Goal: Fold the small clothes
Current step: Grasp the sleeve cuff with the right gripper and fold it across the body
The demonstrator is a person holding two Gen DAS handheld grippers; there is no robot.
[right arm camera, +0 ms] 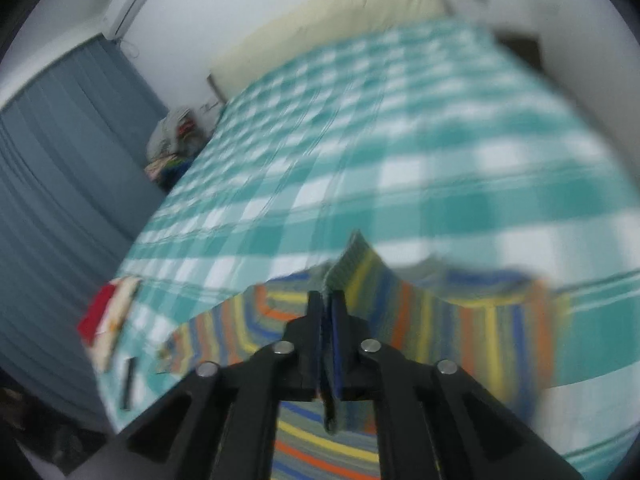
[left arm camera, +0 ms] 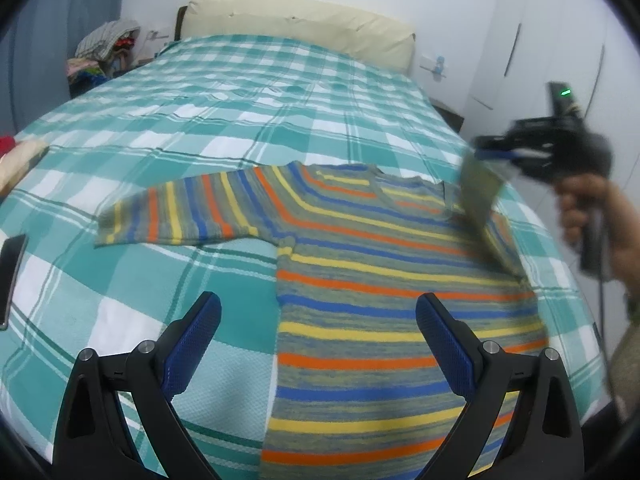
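Note:
A small sweater (left arm camera: pixel 360 280) with orange, yellow and blue stripes lies flat on the teal checked bedspread (left arm camera: pixel 240 100). Its left sleeve (left arm camera: pixel 180 212) is spread out to the side. My left gripper (left arm camera: pixel 318 302) hovers open just above the sweater's lower left edge, with nothing between its fingers. At the right, a person's hand (left arm camera: pixel 580 208) holds my right gripper (left arm camera: pixel 492 154) above the bed. It is shut on the right sleeve (left arm camera: pixel 478 188), which hangs lifted from the jaws. In the blurred right wrist view the right gripper (right arm camera: pixel 327 296) pinches that sleeve (right arm camera: pixel 360 268), which stands up ahead of the fingertips.
A dark phone (left arm camera: pixel 10 276) lies at the bed's left edge, near folded red and cream clothes (right arm camera: pixel 112 320). A cream headboard (left arm camera: pixel 300 20) is at the far end, a heap of clothes (left arm camera: pixel 104 48) beside it. White wardrobe doors (left arm camera: pixel 540 40) stand at the right.

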